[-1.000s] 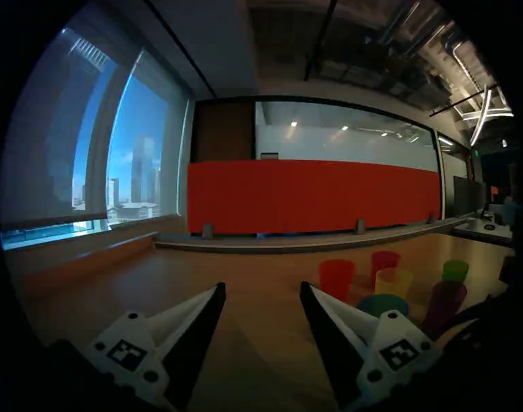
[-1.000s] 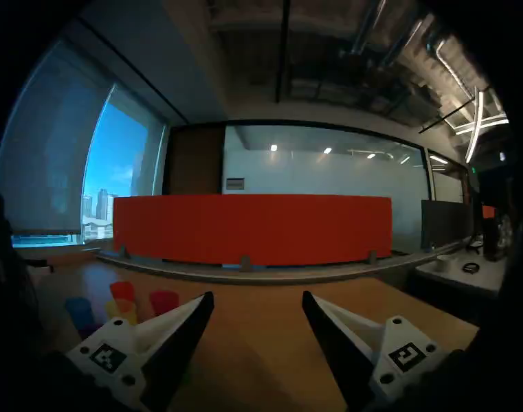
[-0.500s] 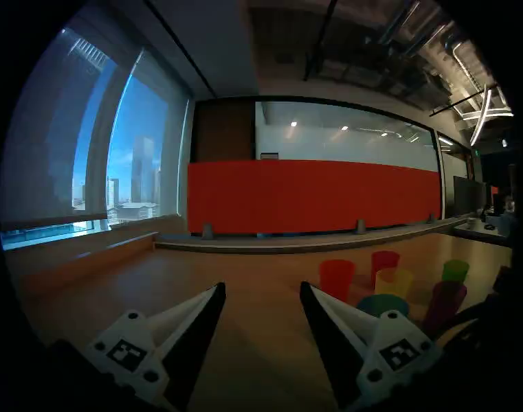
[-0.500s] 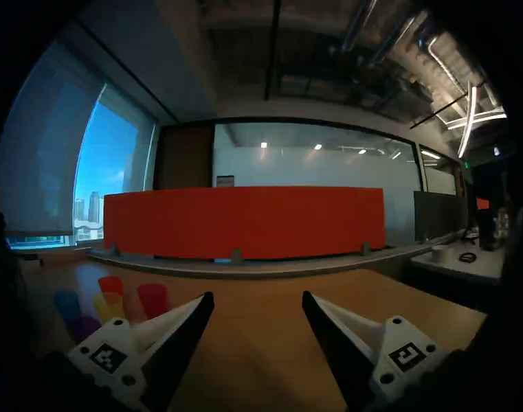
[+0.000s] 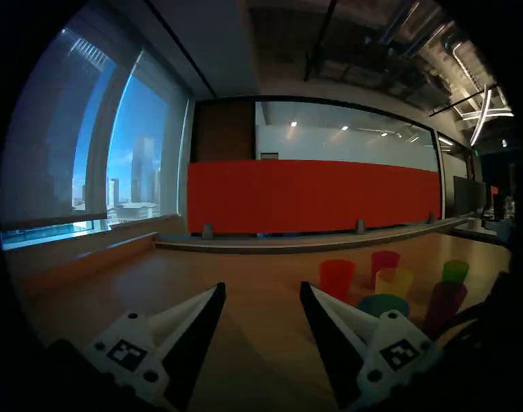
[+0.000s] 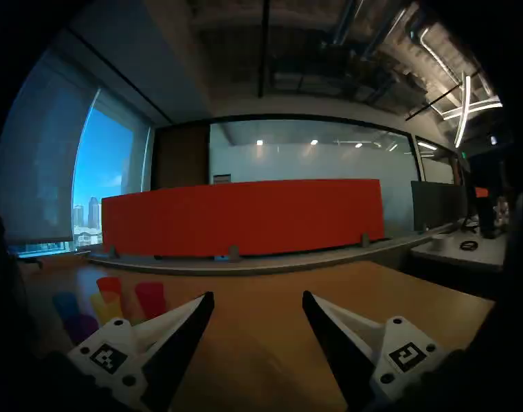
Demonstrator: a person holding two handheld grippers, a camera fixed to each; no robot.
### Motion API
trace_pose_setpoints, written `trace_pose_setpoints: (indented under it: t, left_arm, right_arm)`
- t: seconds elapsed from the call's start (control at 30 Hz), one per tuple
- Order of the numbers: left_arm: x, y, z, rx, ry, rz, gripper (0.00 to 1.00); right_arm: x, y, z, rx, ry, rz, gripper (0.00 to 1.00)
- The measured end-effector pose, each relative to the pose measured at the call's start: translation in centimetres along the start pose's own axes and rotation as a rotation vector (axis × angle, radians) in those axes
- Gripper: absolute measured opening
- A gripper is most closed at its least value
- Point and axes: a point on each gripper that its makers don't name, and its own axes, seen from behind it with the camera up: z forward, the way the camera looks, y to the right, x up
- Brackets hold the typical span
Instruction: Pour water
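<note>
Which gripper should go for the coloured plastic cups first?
Left. The left gripper, open and empty, has the cluster of translucent coloured plastic cups close beside its fingers; from the open right gripper they look smaller, off to the far side.

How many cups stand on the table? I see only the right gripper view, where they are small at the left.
Observer: Six in the left gripper view: orange cup, red cup, yellow cup, green cup, purple cup, blue-green cup.
Operator: Is one of them held?
Observer: No, the left gripper is open and empty.
Operator: Which cup is nearest to it?
Observer: The blue-green cup, partly hidden behind its finger.
</note>
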Motion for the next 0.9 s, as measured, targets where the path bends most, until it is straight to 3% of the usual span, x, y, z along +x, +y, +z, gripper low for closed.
trace_pose_setpoints:
  t: [0.9]
  left_arm:
    - [0.0, 0.0, -0.1, 0.000, 0.000, 0.000, 0.80]
  right_arm:
    - [-1.6, -0.3, 0.3, -0.002, -0.047, -0.059, 0.99]
